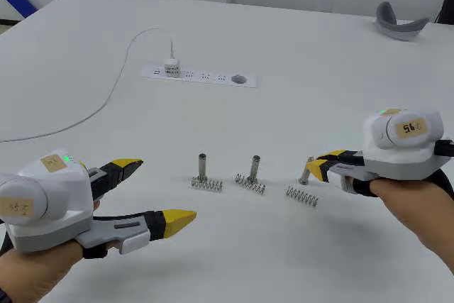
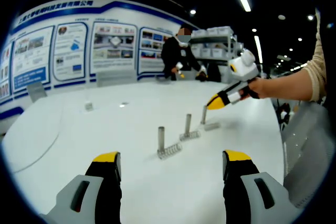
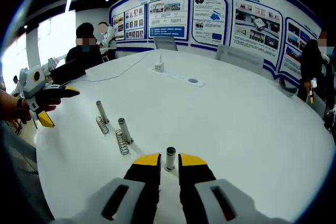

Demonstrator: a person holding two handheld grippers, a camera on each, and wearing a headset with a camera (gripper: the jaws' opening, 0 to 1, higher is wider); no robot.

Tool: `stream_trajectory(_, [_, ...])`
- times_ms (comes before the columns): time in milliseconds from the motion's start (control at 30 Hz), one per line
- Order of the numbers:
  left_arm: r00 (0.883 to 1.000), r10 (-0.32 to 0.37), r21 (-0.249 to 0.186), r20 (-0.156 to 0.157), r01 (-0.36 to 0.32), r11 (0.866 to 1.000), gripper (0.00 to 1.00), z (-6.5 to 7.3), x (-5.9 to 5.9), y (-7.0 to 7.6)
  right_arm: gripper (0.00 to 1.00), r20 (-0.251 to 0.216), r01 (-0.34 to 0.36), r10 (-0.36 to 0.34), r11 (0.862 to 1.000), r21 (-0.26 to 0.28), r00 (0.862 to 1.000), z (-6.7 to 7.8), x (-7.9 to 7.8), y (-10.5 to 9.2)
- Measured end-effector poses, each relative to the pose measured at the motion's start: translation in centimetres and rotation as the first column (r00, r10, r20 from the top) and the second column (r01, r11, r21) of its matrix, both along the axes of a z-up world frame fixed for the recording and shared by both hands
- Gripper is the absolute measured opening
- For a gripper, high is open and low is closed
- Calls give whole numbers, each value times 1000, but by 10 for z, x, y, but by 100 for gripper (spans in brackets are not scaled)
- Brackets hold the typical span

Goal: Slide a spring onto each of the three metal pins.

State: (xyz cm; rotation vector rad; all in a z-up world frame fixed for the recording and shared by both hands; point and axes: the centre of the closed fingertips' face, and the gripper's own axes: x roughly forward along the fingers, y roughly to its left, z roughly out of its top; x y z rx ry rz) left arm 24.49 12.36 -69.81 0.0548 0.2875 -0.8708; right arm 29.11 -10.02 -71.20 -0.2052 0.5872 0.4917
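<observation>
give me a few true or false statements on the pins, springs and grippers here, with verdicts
1. All three springs already sit on the pins. False: each spring lies on the table beside its pin.
2. The left gripper has its jaws wide apart. True.
3. The right gripper is at the leftmost pin. False: in the head view its tips are at the right-hand pin.
4. A power strip lies on the table beyond the pins. True.
</observation>
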Motion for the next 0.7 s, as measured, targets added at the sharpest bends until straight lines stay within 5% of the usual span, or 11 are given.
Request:
stream_trajectory(367, [1000,1,2,2,-1,1000,80,0,1,1,15,-47,-87,87,996,-2,995,-13,-13,-1])
stream_trajectory(700, [1000,1,4,0,-1,1000,80,0,0,1,15,-102,-187,186,982,2,977,-29,-27,5])
